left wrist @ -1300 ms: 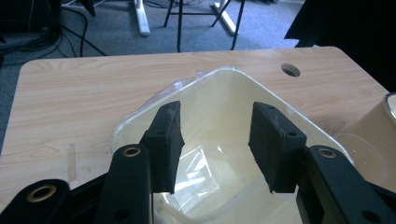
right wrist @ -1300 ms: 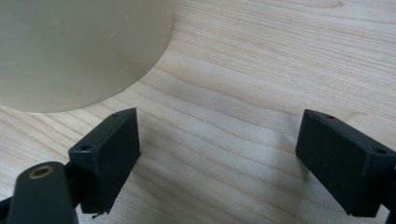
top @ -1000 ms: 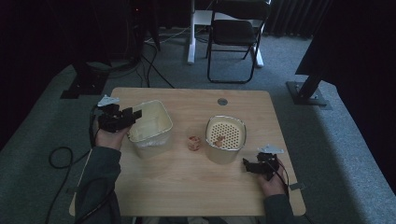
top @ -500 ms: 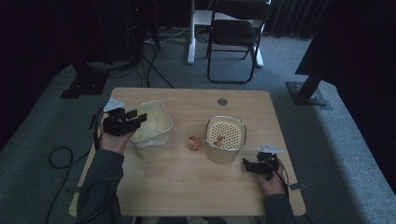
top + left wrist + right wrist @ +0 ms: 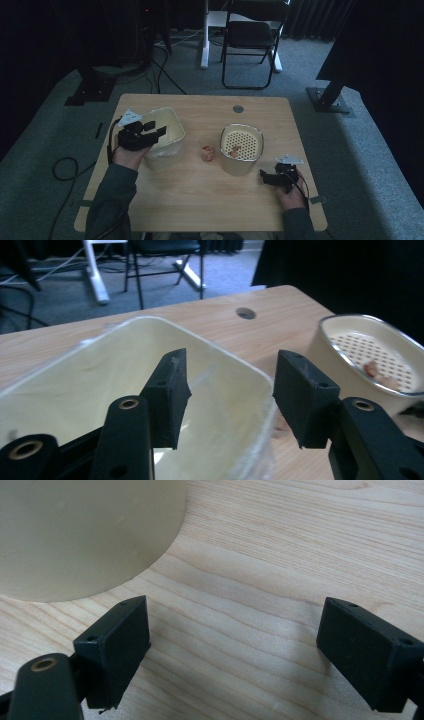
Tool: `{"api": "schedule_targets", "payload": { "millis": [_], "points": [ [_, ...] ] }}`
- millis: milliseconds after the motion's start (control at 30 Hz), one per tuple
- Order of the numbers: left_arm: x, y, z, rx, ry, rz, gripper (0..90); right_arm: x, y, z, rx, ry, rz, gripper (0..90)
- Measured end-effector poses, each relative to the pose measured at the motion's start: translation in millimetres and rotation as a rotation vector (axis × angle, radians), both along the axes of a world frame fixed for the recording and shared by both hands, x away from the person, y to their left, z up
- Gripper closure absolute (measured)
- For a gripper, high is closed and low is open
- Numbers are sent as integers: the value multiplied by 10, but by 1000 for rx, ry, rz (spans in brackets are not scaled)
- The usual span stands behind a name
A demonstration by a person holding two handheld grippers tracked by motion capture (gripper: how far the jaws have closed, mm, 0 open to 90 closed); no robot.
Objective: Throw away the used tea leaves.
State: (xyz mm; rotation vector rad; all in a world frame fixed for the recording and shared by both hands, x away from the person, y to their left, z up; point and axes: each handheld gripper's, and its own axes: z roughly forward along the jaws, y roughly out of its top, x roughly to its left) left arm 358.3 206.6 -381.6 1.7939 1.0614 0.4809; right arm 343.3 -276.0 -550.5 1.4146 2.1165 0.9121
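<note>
Left gripper (image 5: 159,131) jaws apart, empty, hovers over cream plastic tub (image 5: 90,385); near rim between jaws. Tub likely light, thin-walled, flexy: pinch rim. Right gripper (image 5: 235,645) spread wide, empty, low over table (image 5: 280,540), colander pot (image 5: 242,148) just ahead-left.

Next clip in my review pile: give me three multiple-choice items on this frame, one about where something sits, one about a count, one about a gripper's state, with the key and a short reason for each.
1. Where does the small brownish food piece lie?
A. inside the cream tub
B. on the table between the cream tub and the perforated-insert pot
C. on the folding chair

2. How many containers stand on the table?
A. one
B. two
C. four

3. What state is the right gripper in?
A. open over bare wood
B. shut on the pot
C. shut on the food piece

Key: 1 B, the piece sits on wood between the two vessels; 2 B, only the tub and the pot stand there; 3 A, its jaws stand wide apart with wood grain between them.
</note>
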Motion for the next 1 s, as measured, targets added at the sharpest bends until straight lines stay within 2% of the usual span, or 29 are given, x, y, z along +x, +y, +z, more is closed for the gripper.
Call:
{"api": "schedule_targets", "payload": {
  "millis": [367,533,600,700,900,1000],
  "points": [
    [-91,-443,-79,43,-29,-127,474,-6,3,0,1,0,-1,133],
    [-138,-612,-163,63,-43,-183,474,-5,2,0,1,0,-1,133],
    [-160,-685,-208,85,-41,-204,474,-7,4,1,2,3,-3,133],
    [-203,-803,-288,132,-47,-207,475,-7,5,1,3,3,-4,133],
    [-229,-990,-546,164,-43,-206,474,-6,3,0,1,1,-1,133],
    [-209,-1047,-697,166,-49,-171,469,-7,5,1,3,2,-3,133]
  ]
}}
